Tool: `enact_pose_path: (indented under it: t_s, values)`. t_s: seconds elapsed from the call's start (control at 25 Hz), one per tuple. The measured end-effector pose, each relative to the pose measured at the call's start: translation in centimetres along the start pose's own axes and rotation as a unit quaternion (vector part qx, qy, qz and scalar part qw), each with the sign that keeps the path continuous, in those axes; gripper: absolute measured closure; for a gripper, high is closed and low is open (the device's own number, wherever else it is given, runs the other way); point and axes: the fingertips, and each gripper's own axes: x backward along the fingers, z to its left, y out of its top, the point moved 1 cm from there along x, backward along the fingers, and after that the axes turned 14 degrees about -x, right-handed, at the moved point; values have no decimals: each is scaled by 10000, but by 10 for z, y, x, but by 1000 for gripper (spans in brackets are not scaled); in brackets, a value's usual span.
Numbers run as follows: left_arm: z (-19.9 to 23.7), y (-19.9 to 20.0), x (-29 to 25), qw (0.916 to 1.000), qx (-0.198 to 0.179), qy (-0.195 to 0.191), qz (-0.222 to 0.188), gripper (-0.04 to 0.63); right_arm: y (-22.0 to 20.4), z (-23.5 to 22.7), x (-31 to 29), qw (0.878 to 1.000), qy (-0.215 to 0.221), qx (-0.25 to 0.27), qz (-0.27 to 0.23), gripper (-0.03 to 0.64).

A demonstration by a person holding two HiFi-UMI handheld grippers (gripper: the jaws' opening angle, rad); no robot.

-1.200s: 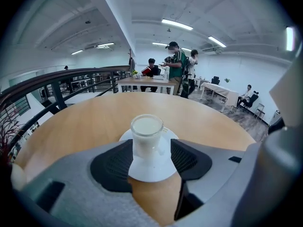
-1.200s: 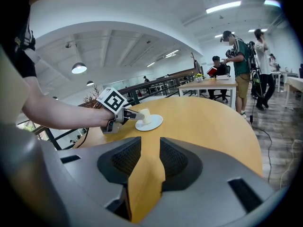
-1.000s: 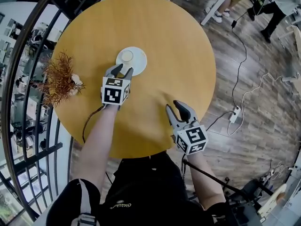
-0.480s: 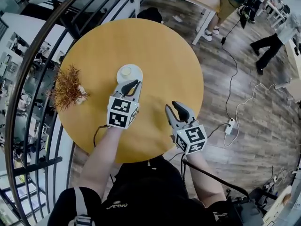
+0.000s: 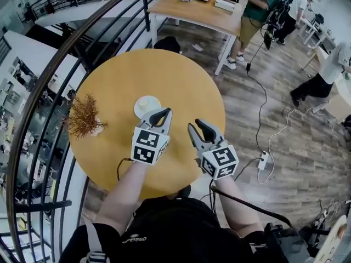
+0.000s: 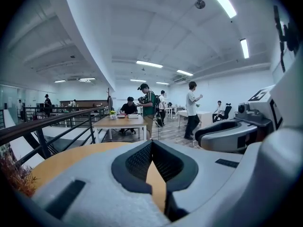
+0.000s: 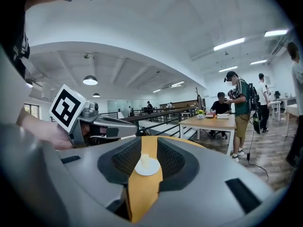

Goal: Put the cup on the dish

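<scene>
The left hand-held gripper [image 5: 163,113] hangs low over the round yellow worktop [image 5: 164,73] with its jaws together; its own view shows the dark pads meeting at the tips and nothing between them. The cup [image 5: 146,102], small and pale, stands on the white dish [image 5: 139,113], and both sit just ahead of this hand-held gripper's tips, a little to its left, close to them but not touching in the head view. The right hand-held gripper [image 5: 198,126] is held just beside the left one, on its right, with its jaws apart and empty. Through the gap between them, its view shows the cup on the dish further ahead on the worktop, and the left one's marker cube shows at that view's left. A dried reddish plant [image 5: 83,116] stands at the worktop's edge, well to the left of the left hand-held gripper. Beyond the worktop, far ahead of both, people stand and sit around a long wooden table [image 5: 192,10], and a dark railing [image 5: 49,86] curves past on the left.
</scene>
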Motion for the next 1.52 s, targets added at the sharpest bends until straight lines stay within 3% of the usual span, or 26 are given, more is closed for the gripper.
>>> enact_pose_path:
  t_s: [0.72,1.52]
  values:
    - [-9,36,29,9992,-64,-2,-386,588,40,21,15,9990,6,280,-338,577]
    - [-8,30,28,9995,-189,32,-264,588,36,19,12,9996,65,171,-237,584]
